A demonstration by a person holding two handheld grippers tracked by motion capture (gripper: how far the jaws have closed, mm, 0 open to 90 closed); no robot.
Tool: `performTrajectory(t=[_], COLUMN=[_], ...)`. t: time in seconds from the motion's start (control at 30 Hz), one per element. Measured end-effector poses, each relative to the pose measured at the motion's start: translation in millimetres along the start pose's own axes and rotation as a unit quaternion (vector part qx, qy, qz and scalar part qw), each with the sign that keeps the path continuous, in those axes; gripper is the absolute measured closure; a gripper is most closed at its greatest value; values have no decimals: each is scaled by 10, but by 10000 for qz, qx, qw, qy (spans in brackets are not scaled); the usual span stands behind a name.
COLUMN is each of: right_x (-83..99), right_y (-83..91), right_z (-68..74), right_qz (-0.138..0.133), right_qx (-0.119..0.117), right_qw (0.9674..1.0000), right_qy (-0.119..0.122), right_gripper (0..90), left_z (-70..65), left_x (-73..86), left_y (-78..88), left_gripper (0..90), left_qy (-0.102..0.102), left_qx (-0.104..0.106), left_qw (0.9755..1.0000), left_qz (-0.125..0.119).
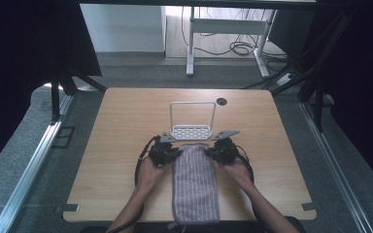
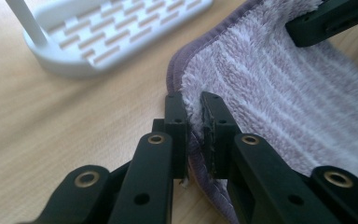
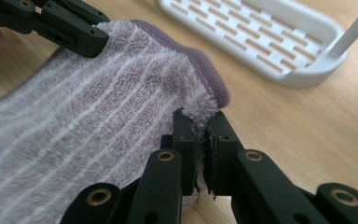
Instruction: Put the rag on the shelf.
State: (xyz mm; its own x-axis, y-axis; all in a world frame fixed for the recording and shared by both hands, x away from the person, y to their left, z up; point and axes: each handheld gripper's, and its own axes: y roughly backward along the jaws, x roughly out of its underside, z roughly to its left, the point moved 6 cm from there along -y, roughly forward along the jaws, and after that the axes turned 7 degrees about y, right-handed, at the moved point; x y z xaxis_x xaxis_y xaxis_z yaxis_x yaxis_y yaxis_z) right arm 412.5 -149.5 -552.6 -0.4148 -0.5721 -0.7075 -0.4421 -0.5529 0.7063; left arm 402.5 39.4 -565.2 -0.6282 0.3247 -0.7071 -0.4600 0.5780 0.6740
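The left hand-held gripper (image 2: 193,105) is clamped on the far left corner of the towel (image 1: 194,182), its jaws pinching the purple hem. The right hand-held gripper (image 3: 200,119) is clamped on the far right corner, a tuft of pile bunched between its jaws. The towel, purple with pale stripes, lies flat down the middle of the desk (image 1: 116,126), its near end hanging over the near edge. Just beyond its far end stands a white slotted rack (image 1: 192,130) with a tall wire handle, near the desk's centre. The desk is pale wood, bare to the left and right edges and toward the far corners. Grey carpet surrounds it, with a white desk frame and cables beyond.
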Motion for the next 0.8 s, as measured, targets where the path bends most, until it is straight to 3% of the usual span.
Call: performTrajectory(t=[0.37,0.8], right_x=[-251,-698], right_y=[349,753], right_z=[-4,-45], right_qz=[-490,-935], right_qx=[-34,98], right_qw=[9988,9951], right_qy=[66,317], right_gripper=[843,842], left_z=[-114,-199], left_x=[-335,-789], left_y=[404,852], left_gripper=[817,817], left_qy=[-312,-729], left_qx=[79,-27], left_qw=[9982,9927], left_qz=[-502,-959])
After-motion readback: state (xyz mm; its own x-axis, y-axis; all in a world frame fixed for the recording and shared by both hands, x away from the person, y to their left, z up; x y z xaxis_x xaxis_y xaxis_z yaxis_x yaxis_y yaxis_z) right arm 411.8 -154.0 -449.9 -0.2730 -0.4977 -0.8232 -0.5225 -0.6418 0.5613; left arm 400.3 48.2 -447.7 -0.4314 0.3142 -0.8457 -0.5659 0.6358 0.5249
